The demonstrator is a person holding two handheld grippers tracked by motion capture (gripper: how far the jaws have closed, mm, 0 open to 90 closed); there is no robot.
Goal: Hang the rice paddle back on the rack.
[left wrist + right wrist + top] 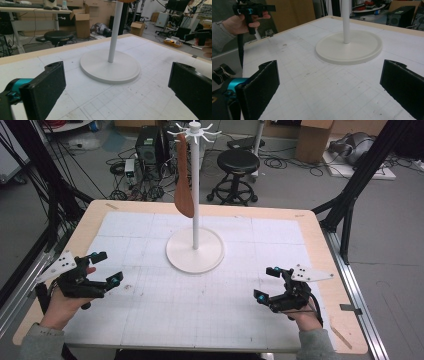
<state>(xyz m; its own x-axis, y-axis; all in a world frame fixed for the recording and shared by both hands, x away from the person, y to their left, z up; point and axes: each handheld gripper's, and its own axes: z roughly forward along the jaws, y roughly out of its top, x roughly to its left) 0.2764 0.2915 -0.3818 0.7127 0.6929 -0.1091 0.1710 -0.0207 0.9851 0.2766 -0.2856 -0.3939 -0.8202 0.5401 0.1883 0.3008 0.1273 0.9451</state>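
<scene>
One white stand (195, 240), one brown spatula (183, 180), two grippers, one stool (238, 162).

White grid mat (150, 310) being borne by wooden table (320, 250), with the table's rim being left bare around it. Black stool (238, 162) being kept on floor beyond far edge, near computer tower (149, 145). Cables (135, 190) being left tangled beside tower. Cardboard box (312, 140) being stored farther back.

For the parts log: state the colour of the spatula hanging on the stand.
Reddish-brown spatula, clearest in the high view.
</scene>
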